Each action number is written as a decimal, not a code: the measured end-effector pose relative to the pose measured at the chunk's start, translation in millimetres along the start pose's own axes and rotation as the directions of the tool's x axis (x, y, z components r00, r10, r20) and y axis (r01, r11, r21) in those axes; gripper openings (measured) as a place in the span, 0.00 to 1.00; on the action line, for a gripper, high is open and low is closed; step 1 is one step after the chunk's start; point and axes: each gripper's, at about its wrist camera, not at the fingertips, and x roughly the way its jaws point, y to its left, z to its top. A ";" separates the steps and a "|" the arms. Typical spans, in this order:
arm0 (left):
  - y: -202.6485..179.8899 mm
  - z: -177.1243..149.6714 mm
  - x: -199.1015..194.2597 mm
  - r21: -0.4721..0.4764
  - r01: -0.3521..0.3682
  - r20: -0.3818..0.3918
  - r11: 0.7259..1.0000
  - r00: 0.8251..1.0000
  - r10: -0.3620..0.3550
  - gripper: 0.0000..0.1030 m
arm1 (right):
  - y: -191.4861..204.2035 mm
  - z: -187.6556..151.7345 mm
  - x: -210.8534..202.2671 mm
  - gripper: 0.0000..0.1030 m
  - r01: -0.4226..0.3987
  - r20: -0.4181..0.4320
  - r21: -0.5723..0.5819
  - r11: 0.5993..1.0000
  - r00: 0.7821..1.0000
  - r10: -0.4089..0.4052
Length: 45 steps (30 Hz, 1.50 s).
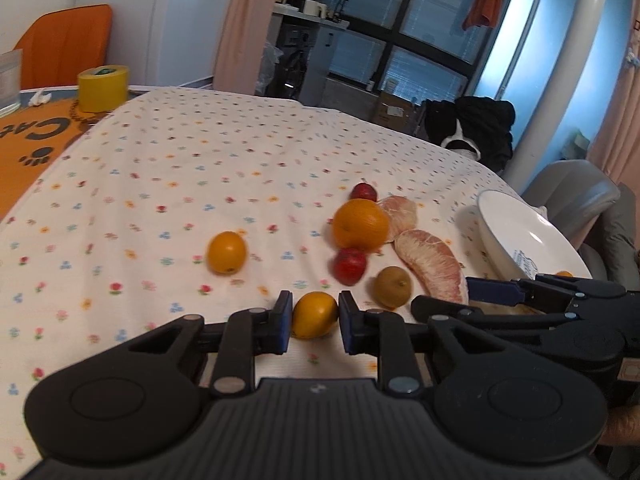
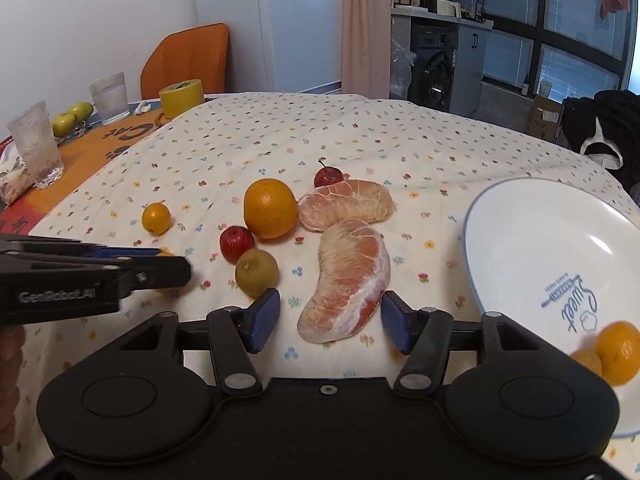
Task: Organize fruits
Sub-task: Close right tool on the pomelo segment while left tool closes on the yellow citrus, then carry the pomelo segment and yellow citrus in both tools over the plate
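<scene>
On the flowered tablecloth [image 2: 248,136] I count one big orange [image 2: 270,208], two small red fruits (one [image 2: 236,243] at the orange's seven o'clock, one [image 2: 328,176] at its one o'clock), one brownish round fruit [image 2: 256,272], and two peeled pomelo segments: a far one [image 2: 346,204] and a near one [image 2: 348,284]. There are also two small yellow-orange citrus on the cloth: one [image 1: 226,252] lies alone at nine o'clock from the orange, the other [image 1: 314,315] sits between the pads of the left gripper [image 1: 314,318]. The pads stand just at its sides, and whether they actually press it I cannot tell.

The right gripper [image 2: 326,318] has its jaws spread wide around the lower end of the near pomelo segment, not touching it on the left.

One white bowl [image 2: 532,248] at three o'clock holds two more small oranges [image 2: 614,350]; inside it reads "Sweet". The left tool's side reads "GenRobot.AI".

At ten o'clock stand two frosted glasses [image 2: 36,144], one yellow tape roll [image 2: 181,98] and two green fruits [image 2: 72,118]; the orange mat [image 2: 116,138] under them shows the letters "Cat"
</scene>
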 end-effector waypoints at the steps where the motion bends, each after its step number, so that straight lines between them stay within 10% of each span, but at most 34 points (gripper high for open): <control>1: 2.3 0.2 -1.1 -0.004 -0.003 0.001 1.000 1.000 0.003 0.22 | 1.0 1.5 1.5 0.54 0.005 0.000 -0.007 1.000 1.000 -0.005; 45: -27.7 9.3 -32.2 0.032 -0.001 0.067 0.999 0.998 -0.001 0.22 | -27.4 3.6 -46.7 0.18 -0.045 0.122 0.014 0.999 0.992 0.043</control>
